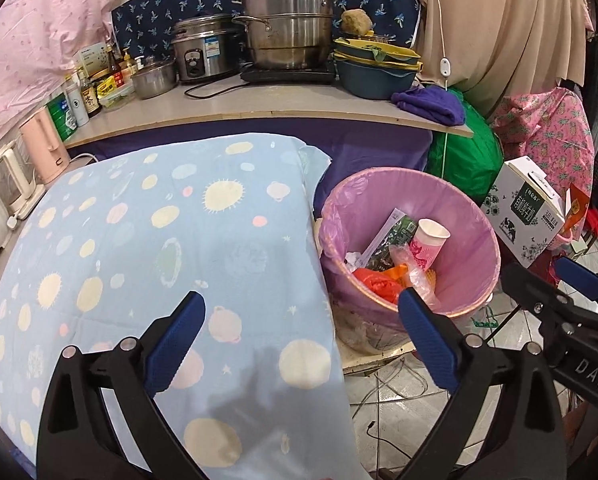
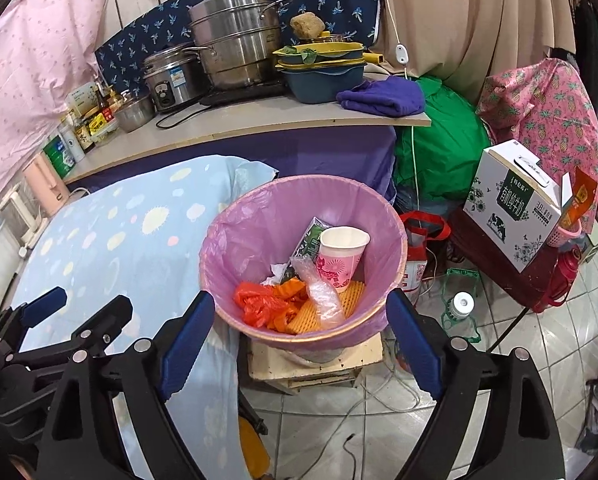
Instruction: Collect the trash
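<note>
A bin with a pink liner [image 1: 467,216] [image 2: 255,216] stands on a low wooden stand beside the table. Inside lie a pink paper cup [image 1: 429,242] [image 2: 341,256], a red plastic bag [image 2: 259,304], clear plastic wrap [image 2: 319,292], an orange mesh piece [image 2: 351,296] and a green packet [image 2: 311,238]. My left gripper [image 1: 303,344] is open and empty over the table's blue patterned cloth [image 1: 159,240]. My right gripper [image 2: 299,344] is open and empty, just in front of the bin's near rim. The left gripper also shows at the left of the right wrist view [image 2: 79,304].
A counter [image 1: 259,108] behind holds steel pots [image 1: 287,20], a rice cooker [image 1: 203,52], bottles, stacked basins and a purple towel [image 1: 431,104]. A white milk carton box [image 2: 515,204] sits at right. A green bag [image 2: 439,140], cables and a bottle [image 2: 461,304] lie on the tiled floor.
</note>
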The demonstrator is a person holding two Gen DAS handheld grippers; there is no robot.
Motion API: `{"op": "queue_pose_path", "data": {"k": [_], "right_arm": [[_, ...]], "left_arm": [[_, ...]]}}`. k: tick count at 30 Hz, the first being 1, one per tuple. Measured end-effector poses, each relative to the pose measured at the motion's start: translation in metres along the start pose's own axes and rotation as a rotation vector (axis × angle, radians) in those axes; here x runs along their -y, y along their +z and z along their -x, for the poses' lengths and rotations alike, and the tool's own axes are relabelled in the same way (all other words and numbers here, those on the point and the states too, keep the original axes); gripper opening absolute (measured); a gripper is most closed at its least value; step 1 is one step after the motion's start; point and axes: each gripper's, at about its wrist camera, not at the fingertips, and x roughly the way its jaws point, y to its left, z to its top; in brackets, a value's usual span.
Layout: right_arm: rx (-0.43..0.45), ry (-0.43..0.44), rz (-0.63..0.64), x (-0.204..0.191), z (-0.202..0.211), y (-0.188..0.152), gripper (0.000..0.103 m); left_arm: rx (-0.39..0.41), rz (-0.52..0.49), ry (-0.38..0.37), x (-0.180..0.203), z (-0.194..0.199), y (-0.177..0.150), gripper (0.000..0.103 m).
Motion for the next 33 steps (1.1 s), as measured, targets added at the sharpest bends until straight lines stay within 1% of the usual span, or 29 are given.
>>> {"op": "queue_pose_path", "data": {"k": [9, 10, 11, 21, 33], "right_arm": [[-0.017, 0.016, 0.022, -0.006, 0.008, -0.013, 0.088], [-0.017, 0.016, 0.028, -0.007, 0.008, -0.014, 0.091], [-0.021, 0.015, 0.037, -0.009, 0.008, -0.015, 0.097], [-0.036, 0.007, 0.074, -0.012, 0.009, -0.022, 0.097], [-0.032, 0.011, 0.096, -0.012, 0.007, -0.024, 0.097]], "left_arm": [[-0.032, 0.035, 0.03, -0.009, 0.01, -0.017, 0.093], [-0.035, 0.034, 0.034, -0.01, 0.011, -0.018, 0.093], [-0.037, 0.032, 0.035, -0.009, 0.011, -0.02, 0.093], [-0.07, 0.04, 0.05, -0.011, 0.011, -0.033, 0.094], [-0.066, 0.04, 0.081, -0.007, 0.014, -0.037, 0.094]]}}
